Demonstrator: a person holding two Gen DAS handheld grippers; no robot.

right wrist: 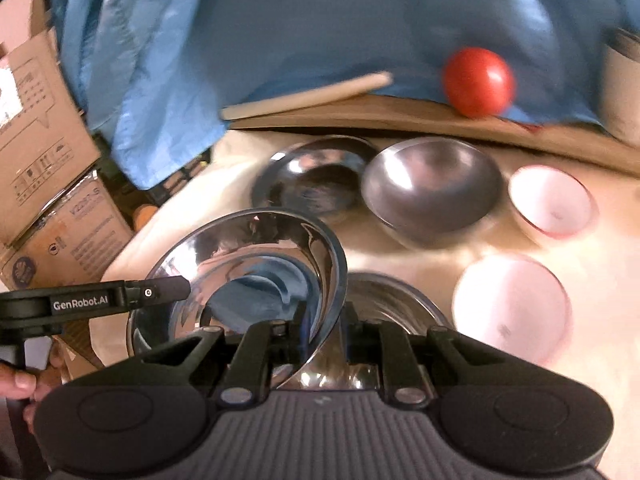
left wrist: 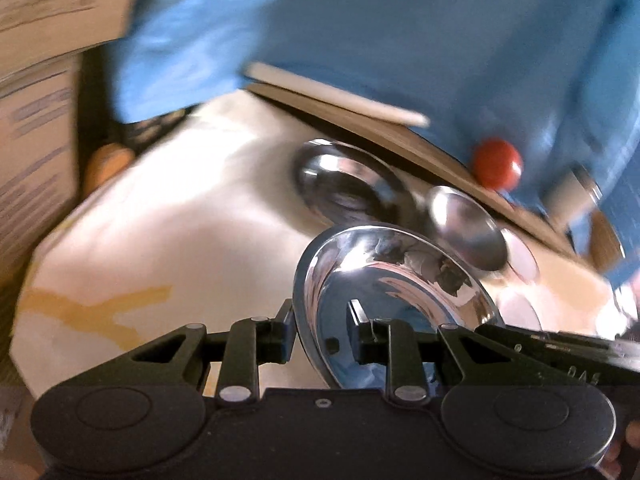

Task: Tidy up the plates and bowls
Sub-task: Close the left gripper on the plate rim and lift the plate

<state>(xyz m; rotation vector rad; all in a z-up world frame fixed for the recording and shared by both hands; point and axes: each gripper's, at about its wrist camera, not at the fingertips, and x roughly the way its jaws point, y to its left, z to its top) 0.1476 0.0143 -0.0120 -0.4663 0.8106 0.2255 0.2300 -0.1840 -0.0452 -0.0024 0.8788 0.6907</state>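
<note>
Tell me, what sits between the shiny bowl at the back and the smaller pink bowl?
A dull grey metal bowl sits between them. The right wrist view shows it best.

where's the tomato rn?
The red tomato sits upper right in the right wrist view, on the blue cloth at the cardboard sheet's edge, behind the matte steel bowl. The left wrist view shows it too, right of centre.

- "GenRobot.AI" in white letters on the black arm of the left gripper [right wrist: 168,288], at the left edge of the right wrist view.
- Cardboard boxes [right wrist: 44,152], just behind that gripper — printed handling symbols and a label, too blurred to read.
- Other print is unreadable.
</note>
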